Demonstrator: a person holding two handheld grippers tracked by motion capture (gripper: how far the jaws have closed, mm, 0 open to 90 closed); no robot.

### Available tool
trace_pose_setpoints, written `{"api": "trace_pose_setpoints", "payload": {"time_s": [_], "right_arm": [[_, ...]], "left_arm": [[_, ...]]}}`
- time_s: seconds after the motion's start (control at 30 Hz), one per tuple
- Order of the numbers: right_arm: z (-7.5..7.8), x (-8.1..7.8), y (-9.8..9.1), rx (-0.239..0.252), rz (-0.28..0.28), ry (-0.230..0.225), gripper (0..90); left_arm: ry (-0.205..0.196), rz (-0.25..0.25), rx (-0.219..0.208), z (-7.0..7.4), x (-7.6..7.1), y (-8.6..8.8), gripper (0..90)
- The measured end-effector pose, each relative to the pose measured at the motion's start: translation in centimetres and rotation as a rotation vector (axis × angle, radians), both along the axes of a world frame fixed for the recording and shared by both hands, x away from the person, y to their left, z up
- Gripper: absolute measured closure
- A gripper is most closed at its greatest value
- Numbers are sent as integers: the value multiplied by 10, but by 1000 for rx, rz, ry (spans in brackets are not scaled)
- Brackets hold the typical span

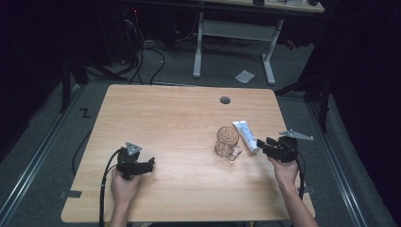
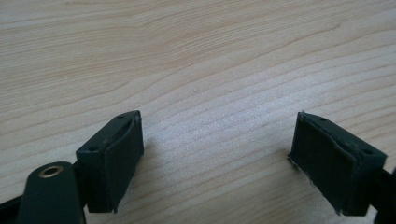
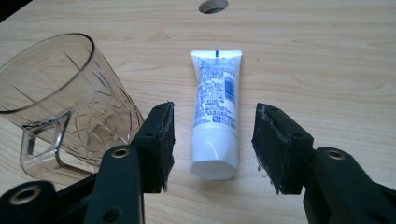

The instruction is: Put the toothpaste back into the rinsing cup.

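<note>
A white tube [image 3: 215, 112] is seen lying flat on the table [image 1: 165, 118], cap end toward the right gripper [image 3: 212, 144], just beside a clear glass mug [image 3: 65, 102] that stands close on its left in the right gripper view. The right gripper's jaws are held partly spread, one on each side of the tube's lower end, with a gap left on both sides — nothing is pinched. The tube is judged to be light and soft-walled, likely to dent and to squeeze out its contents if gripped hard across the middle; the firmer shoulder just above the cap would probably be the better place for a hold, with the flat crimped tail as an alternative. Its glossy skin may slip under the pads. The mug is judged rigid but fragile and easily tipped, and its wall stands near the left-hand jaw, so little room is left on that side; a sideways drift there could knock it. To the right of the tube the table lies bare up to its near right edge, and open board is also seen beyond the tube toward the round cable hole [image 1: 225, 100]. The left gripper [image 1: 142, 165] is held well apart over bare wood, its jaws spread wide and empty — in the left gripper view only wood grain is seen between them.
</note>
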State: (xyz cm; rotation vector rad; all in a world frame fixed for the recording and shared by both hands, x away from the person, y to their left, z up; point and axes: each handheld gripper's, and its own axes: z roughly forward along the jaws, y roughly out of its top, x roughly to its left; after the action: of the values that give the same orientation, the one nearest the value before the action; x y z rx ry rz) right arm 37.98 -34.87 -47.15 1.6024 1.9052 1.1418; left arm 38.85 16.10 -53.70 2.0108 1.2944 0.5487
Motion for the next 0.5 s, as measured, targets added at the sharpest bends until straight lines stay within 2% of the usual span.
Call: {"api": "trace_pose_setpoints", "payload": {"time_s": [0.1, 0.23, 0.3, 0.5], "right_arm": [[7, 5, 5, -38, 9, 2, 423], [13, 11, 6, -47, 9, -12, 447], [17, 18, 9, -78, 13, -3, 448], [20, 34, 11, -103, 25, 12, 447]], "left_arm": [[1, 0, 0, 0, 0, 0, 173], [1, 0, -1, 0, 0, 0, 174], [1, -1, -2, 0, 0, 0, 175], [1, 0, -3, 0, 0, 0, 176]]}}
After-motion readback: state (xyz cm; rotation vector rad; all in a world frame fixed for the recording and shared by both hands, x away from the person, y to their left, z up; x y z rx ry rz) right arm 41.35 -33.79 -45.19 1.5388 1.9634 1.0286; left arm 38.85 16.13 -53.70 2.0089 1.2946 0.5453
